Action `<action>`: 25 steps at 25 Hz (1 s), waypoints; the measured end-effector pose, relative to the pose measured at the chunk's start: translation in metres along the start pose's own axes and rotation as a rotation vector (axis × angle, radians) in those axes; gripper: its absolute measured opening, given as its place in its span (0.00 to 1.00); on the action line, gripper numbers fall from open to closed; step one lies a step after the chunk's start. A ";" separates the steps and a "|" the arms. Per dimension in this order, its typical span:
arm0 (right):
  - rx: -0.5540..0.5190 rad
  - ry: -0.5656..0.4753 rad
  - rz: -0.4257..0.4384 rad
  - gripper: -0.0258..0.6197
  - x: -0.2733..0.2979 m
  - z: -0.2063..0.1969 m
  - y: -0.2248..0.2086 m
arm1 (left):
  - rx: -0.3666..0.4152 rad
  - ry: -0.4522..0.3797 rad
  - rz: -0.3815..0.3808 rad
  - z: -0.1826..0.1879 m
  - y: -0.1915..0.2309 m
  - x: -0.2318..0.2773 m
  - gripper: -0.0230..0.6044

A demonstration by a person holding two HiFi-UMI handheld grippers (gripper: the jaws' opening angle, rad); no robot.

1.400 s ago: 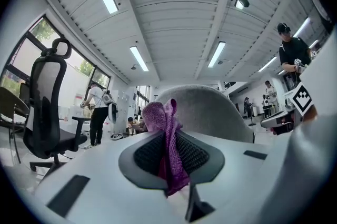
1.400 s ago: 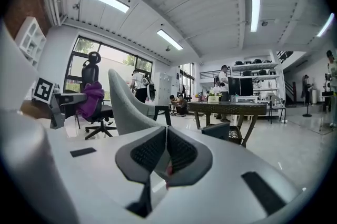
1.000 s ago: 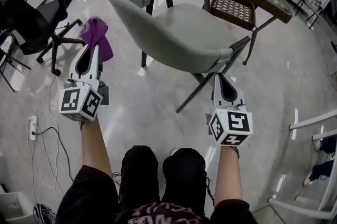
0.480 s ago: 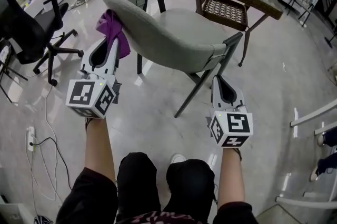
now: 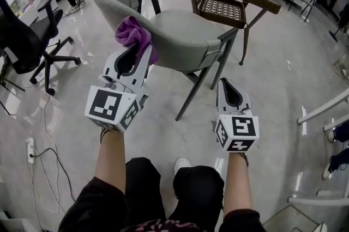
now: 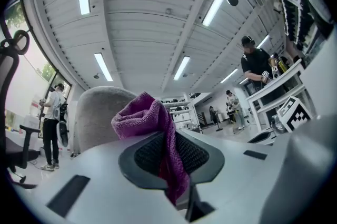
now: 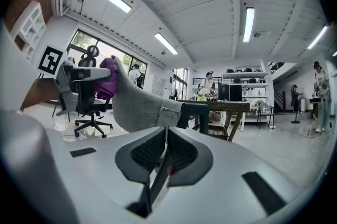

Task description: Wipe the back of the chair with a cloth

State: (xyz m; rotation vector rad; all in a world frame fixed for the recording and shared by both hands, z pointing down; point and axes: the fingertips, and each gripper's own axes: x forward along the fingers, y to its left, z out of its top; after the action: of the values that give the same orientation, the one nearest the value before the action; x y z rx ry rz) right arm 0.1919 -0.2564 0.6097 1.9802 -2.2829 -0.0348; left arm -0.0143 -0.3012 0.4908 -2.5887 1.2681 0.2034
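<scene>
Right gripper: jaws closed on each other, nothing between them, held low and idle. Left gripper: jaws clamped on the purple cloth, which bunches above the tips. The cloth appears to meet the grey chair back near its upper edge, though contact is not certain. Wiping is judged barely begun; nearly all of the back remains.

Nubby purple terry cloth; chair upholstered in matt grey fabric; floor glossy and smooth.
</scene>
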 end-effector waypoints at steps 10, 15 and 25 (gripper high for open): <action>-0.039 -0.005 -0.034 0.09 -0.018 0.000 -0.002 | 0.037 0.026 -0.224 -0.011 -0.074 0.000 0.15; -0.055 -0.027 -0.002 0.09 -0.007 0.009 0.020 | 0.095 -0.004 -0.093 -0.004 -0.009 -0.042 0.15; -0.037 0.015 0.050 0.09 0.013 -0.011 0.044 | -0.025 0.032 0.225 -0.037 0.111 -0.098 0.15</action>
State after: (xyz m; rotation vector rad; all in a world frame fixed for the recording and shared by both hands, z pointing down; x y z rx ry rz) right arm 0.1480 -0.2623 0.6259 1.8986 -2.3040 -0.0564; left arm -0.1615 -0.3025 0.5310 -2.4754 1.5773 0.2212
